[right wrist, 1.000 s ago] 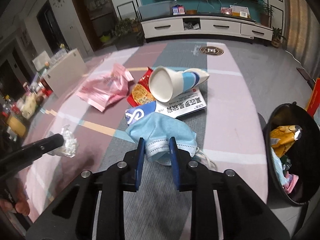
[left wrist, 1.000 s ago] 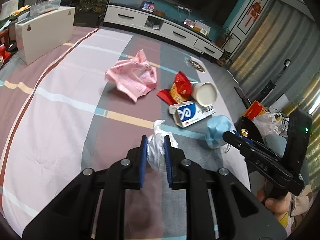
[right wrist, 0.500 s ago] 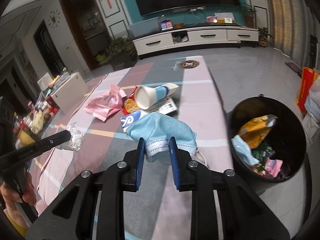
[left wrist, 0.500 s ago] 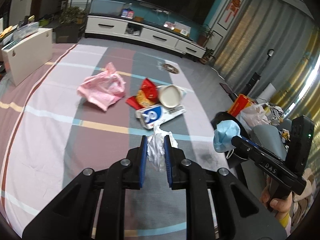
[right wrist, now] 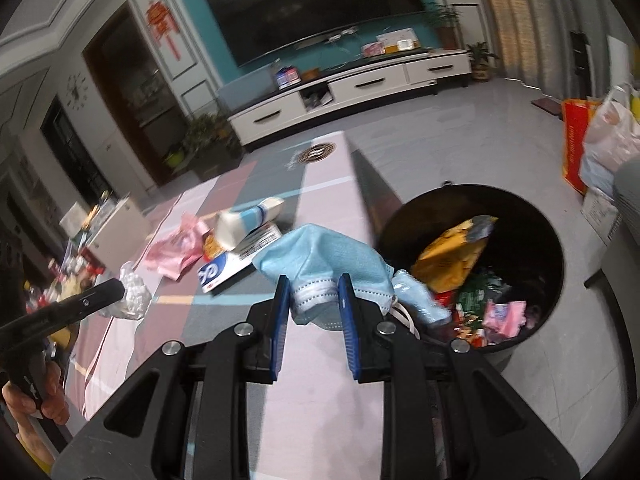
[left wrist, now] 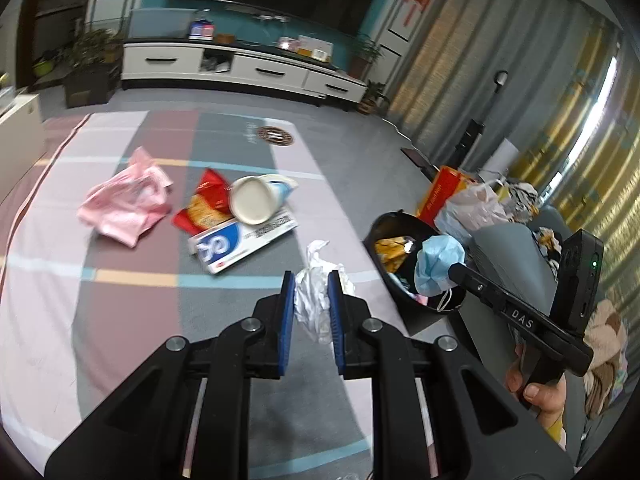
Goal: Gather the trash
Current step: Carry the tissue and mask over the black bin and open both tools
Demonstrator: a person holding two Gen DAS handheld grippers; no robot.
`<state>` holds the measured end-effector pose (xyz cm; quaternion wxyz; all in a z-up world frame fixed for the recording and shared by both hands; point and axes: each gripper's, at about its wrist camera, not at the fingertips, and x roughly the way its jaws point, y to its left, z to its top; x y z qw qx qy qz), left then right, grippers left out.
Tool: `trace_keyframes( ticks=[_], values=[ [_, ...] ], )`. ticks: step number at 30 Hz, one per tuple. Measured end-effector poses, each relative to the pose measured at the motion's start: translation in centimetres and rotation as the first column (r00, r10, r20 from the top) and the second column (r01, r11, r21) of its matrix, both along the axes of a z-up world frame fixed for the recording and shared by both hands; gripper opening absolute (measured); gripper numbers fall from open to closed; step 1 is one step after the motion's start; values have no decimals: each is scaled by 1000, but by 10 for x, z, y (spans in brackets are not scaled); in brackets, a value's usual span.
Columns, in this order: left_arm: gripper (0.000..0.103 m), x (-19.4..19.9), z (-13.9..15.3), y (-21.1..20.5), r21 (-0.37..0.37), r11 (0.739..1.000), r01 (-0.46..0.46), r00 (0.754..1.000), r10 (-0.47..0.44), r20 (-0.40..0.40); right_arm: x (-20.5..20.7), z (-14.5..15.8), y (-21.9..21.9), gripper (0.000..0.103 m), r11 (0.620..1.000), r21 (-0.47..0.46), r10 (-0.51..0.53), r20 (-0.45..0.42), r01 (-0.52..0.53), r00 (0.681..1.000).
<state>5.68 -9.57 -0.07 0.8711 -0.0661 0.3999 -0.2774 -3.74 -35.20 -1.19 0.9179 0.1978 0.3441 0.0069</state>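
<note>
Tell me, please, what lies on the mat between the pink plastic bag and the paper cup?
A red and yellow snack wrapper lies between the pink plastic bag and the paper cup, its right edge tucked under the cup. The left wrist view shows it best.

"DAS" in white on the right tool's (left wrist: 454, 270) black arm

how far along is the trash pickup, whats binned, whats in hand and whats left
Partly done. The black bin already holds wrappers. In hand: the right gripper has the blue face mask at the bin's rim, jaws looking spread as if releasing; the left gripper is shut on a crumpled white tissue. Left on the mat: pink bag, red snack packet, paper cup, toothpaste box.
</note>
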Motion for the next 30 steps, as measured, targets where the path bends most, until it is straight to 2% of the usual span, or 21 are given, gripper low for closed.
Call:
trace_keyframes(
  ticks=[12, 20, 30],
  values=[
    [18, 10, 6, -94, 54, 981, 185, 982, -186, 18, -26, -8, -78, 26, 980, 60, -190, 11, 189, 982],
    [18, 26, -10, -160, 65, 956, 288, 958, -285, -42, -21, -26, -97, 26, 971, 101, -215, -16, 215, 977],
    [18, 42, -48, -223, 119, 937, 329, 942, -316, -116, -12, -49, -111, 26, 964, 132, -224, -62, 231, 973]
  ],
)
